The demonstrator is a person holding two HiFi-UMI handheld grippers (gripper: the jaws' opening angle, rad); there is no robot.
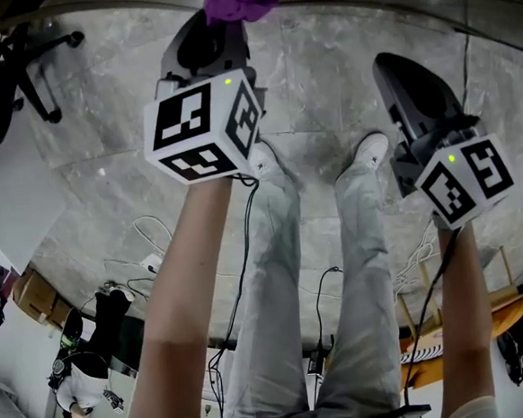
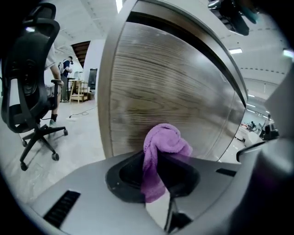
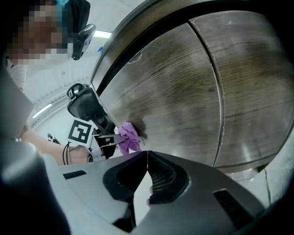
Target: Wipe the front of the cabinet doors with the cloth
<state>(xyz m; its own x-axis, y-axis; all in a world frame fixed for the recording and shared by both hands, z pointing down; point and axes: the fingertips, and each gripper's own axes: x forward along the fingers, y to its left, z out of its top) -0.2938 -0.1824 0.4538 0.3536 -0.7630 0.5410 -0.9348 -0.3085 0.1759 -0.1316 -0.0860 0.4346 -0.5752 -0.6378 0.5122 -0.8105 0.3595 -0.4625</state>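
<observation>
**Left tongs grip the purple cloth at the cabinet door; right tongs clenched on nothing**

The left tongs (image 2: 158,156) are clamped on the purple cloth (image 2: 165,142). A bunched wad of it stands out past the jaw tips, and a tail hangs back into the dark hollow between the jaws. The right tongs (image 3: 147,153) are clenched tip to tip with nothing between them.

In the right gripper view the left tongs sit at 9 o'clock of the right pair. Their cloth end points at the wood-grain face of the left cabinet door (image 3: 170,92). The cloth is right at that face, low on the door, but whether it touches cannot be told. A vertical seam divides this door from the right cabinet door (image 3: 252,78), which lies at 3 o'clock.

In the head view the left tongs are at 12 o'clock, with the cloth at the very top edge. The right tongs are at 2 o'clock, well apart from them. Each carries a marker cube, the left cube (image 1: 203,127) and the right cube (image 1: 466,178).

Below them are the person's grey trousers (image 1: 267,284) and white shoes (image 1: 370,150), on a grey marbled floor (image 1: 323,72). A black office chair (image 2: 32,82) stands at 9 o'clock in the left gripper view, away from the cabinet.
</observation>
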